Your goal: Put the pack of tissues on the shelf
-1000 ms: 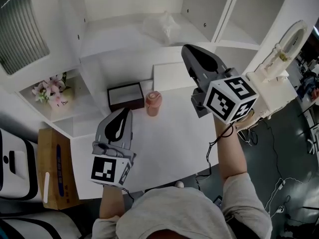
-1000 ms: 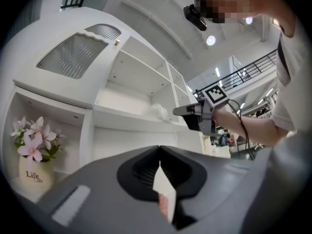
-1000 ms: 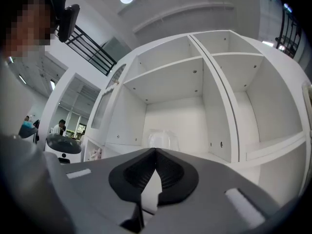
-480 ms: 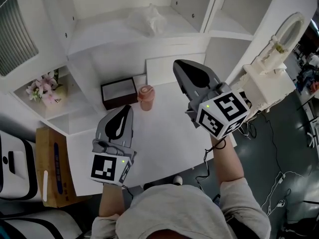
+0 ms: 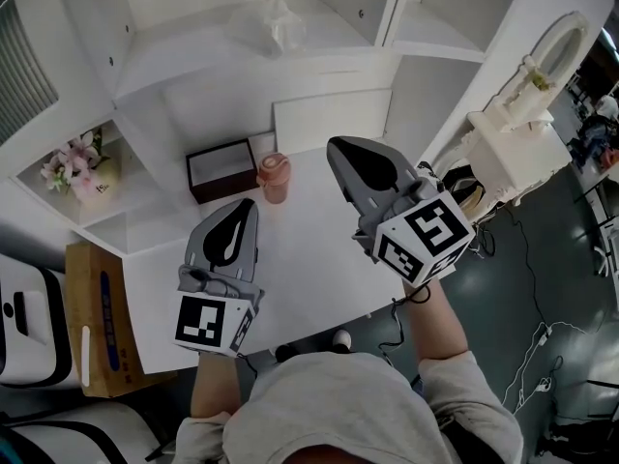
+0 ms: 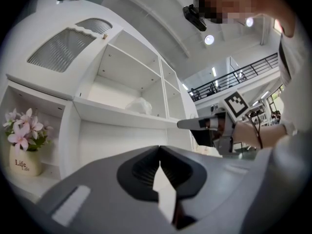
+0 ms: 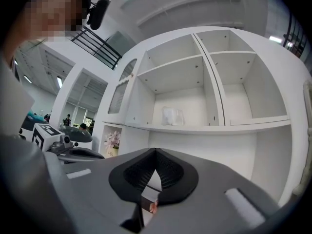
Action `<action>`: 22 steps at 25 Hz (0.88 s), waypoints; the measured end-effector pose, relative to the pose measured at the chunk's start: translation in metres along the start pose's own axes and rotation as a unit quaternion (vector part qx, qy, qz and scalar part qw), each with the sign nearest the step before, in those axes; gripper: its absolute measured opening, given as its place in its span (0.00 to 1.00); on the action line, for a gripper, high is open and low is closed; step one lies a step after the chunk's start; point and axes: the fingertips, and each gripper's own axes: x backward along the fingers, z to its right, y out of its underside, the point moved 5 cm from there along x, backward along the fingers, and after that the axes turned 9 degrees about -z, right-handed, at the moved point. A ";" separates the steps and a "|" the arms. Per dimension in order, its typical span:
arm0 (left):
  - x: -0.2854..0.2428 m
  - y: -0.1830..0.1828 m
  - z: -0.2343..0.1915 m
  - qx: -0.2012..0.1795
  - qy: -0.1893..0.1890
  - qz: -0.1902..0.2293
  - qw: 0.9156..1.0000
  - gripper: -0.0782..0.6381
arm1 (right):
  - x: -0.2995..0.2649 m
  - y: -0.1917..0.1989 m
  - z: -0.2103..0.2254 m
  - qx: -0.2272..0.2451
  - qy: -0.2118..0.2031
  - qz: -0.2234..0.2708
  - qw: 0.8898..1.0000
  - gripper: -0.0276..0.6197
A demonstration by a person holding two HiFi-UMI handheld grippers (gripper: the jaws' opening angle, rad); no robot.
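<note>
On the shelf, one tissue pack; below, one cup.

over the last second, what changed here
The right gripper drew back from the shelf and came down over the table, jaws shut and empty. The left gripper shifted only slightly, also shut. The pack of tissues stayed on the shelf; cup and box did not move.
</note>
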 end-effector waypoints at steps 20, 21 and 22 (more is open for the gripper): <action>-0.002 0.012 0.029 0.007 0.008 -0.018 1.000 0.11 | 0.026 0.064 -0.023 -0.050 -0.030 -0.040 0.998 0.04; -0.003 0.012 0.030 0.008 0.007 -0.018 1.000 0.11 | 0.027 0.065 -0.024 -0.052 -0.032 -0.039 0.997 0.04; -0.003 0.011 0.031 0.008 0.007 -0.017 1.000 0.11 | 0.028 0.066 -0.025 -0.053 -0.035 -0.038 0.997 0.04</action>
